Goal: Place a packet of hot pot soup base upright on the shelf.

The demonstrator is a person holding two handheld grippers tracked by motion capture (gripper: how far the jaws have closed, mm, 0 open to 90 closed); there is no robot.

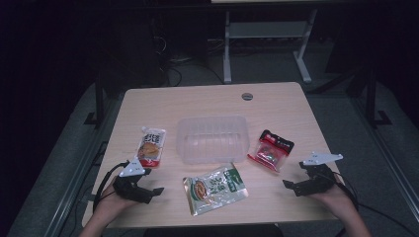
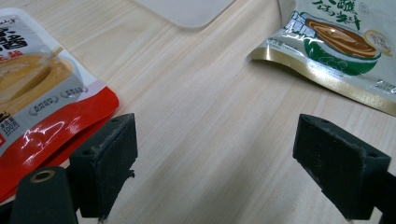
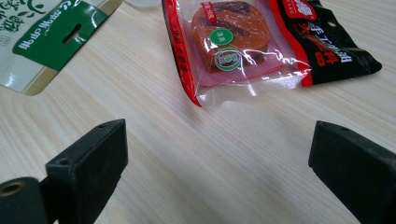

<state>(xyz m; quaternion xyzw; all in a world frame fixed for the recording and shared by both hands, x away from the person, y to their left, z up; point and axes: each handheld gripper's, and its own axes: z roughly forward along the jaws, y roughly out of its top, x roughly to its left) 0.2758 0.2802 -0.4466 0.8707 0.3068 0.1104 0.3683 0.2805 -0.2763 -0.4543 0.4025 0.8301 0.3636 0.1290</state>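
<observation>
A clear plastic container (image 1: 212,138) stands empty mid-table. Left of it lies a white, orange and red pouch (image 1: 151,146) (image 2: 32,93). In front of it is a green and white pouch (image 1: 215,188) (image 2: 345,46) (image 3: 51,32). To its right rests a red and black pouch (image 1: 271,149) (image 3: 233,46) with a clear window. My left gripper (image 1: 153,181) (image 2: 223,154) is open just above bare wood, between the orange pouch and the green one. My right gripper (image 1: 294,175) (image 3: 219,158) is open too, just short of the red pouch's near edge. Neither holds anything.
The light wooden table (image 1: 197,101) has a round cable grommet (image 1: 247,96) near its far edge. A white desk frame (image 1: 267,39) stands on the dark floor beyond. Cables trail from both grippers over the near table edge.
</observation>
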